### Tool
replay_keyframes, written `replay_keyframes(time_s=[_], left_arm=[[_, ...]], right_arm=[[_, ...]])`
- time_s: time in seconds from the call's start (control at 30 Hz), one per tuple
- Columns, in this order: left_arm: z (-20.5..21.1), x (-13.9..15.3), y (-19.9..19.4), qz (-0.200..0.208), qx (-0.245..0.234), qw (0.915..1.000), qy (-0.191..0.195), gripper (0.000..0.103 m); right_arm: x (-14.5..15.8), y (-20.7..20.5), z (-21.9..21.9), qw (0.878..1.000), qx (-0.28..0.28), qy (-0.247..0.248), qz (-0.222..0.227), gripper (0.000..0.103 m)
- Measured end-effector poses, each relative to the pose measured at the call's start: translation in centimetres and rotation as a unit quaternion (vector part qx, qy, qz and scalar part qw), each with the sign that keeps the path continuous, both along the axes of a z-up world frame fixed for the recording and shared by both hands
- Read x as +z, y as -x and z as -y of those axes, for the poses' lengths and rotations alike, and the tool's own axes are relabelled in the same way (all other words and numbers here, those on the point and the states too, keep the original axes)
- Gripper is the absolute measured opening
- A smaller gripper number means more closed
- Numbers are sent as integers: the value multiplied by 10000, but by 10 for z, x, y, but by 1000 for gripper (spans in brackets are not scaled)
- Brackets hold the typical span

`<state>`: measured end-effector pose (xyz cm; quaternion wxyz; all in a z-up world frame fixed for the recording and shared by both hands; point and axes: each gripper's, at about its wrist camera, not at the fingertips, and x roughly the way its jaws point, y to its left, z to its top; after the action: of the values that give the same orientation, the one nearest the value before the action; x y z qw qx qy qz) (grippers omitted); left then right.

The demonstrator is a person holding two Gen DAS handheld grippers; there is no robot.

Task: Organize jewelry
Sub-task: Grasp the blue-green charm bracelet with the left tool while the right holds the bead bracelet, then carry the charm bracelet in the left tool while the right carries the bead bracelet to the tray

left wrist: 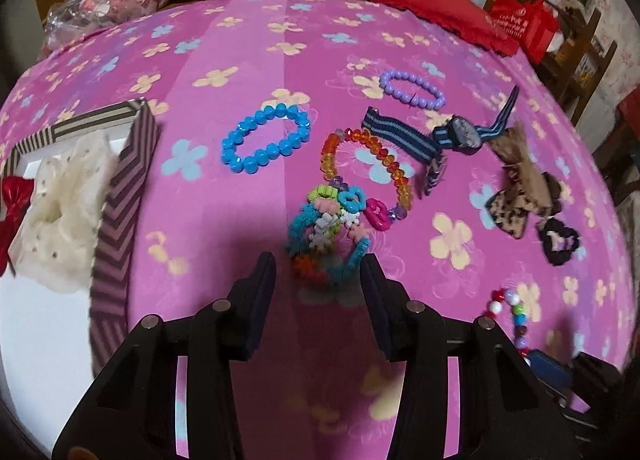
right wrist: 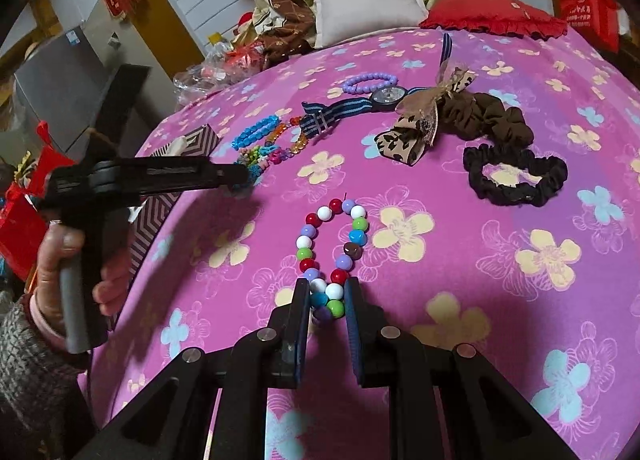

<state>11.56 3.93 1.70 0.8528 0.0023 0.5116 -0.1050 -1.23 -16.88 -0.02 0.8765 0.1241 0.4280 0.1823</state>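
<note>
A: Start at the left. What's there?

B: A striped chevron-pattern cardboard box point(left wrist: 120, 196) lies on the pink flowered bedspread point(left wrist: 224, 220). Inside are a cream spotted fabric scrunchie point(left wrist: 60, 200) and a red shiny bow point(left wrist: 12, 208).

A: And the left hand-held gripper point(left wrist: 318, 264)?

B: Open. Its 2 fingers stand apart on either side of a fuzzy multicoloured bracelet with flower charms point(left wrist: 324, 232), whose near end sits between the tips. Whether they touch it, I cannot tell.

A: Beyond that?

B: A bright blue faceted bead bracelet point(left wrist: 266, 138) lies to the left and an orange and amber crystal bead bracelet point(left wrist: 366, 168) lies just behind, touching the fuzzy bracelet. Further right are a navy striped strap wristwatch point(left wrist: 460, 134) and a lilac round bead bracelet point(left wrist: 412, 90).

A: The right hand-held gripper point(right wrist: 328, 296)?

B: Narrowed around the near end of a red, white, green and blue round-bead bracelet point(right wrist: 332, 248); beads sit between the pads, the rest of the loop on the bedspread ahead.

A: Far right?

B: A leopard-print ribbon bow point(right wrist: 416, 128), a brown fabric scrunchie point(right wrist: 488, 116) and a black fabric scrunchie point(right wrist: 516, 176).
</note>
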Motion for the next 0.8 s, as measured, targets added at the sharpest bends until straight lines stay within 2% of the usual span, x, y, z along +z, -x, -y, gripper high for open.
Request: replay_keyframes(time_s=[0.07, 0.1, 0.17, 0.23, 0.3, 0.47, 0.73, 0.8], left_arm=[[4, -1, 1, 95, 69, 9997, -191, 22], [4, -2, 1, 105, 111, 9995, -269, 20], [0, -1, 4, 45, 118, 9998, -167, 19], [-5, 8, 15, 153, 112, 9997, -142, 4], [-13, 19, 29, 148, 113, 9998, 18, 4], [-33, 59, 80, 526, -26, 9976, 459, 5], [-59, 87, 130, 713, 14, 9907, 1158, 5], [-58, 88, 135, 734, -38, 9920, 1028, 5]], right_arm=[[0, 0, 0, 10000, -1, 5, 10, 16], [0, 1, 0, 10000, -3, 16, 20, 16], [0, 1, -1, 10000, -9, 48, 39, 16], [1, 3, -2, 9999, -11, 85, 60, 16], [1, 4, -3, 9999, -16, 118, 78, 16], [1, 4, -2, 9999, -36, 95, 78, 16], [1, 4, -4, 9998, -79, 140, 98, 16], [1, 5, -5, 9998, -83, 163, 106, 16]])
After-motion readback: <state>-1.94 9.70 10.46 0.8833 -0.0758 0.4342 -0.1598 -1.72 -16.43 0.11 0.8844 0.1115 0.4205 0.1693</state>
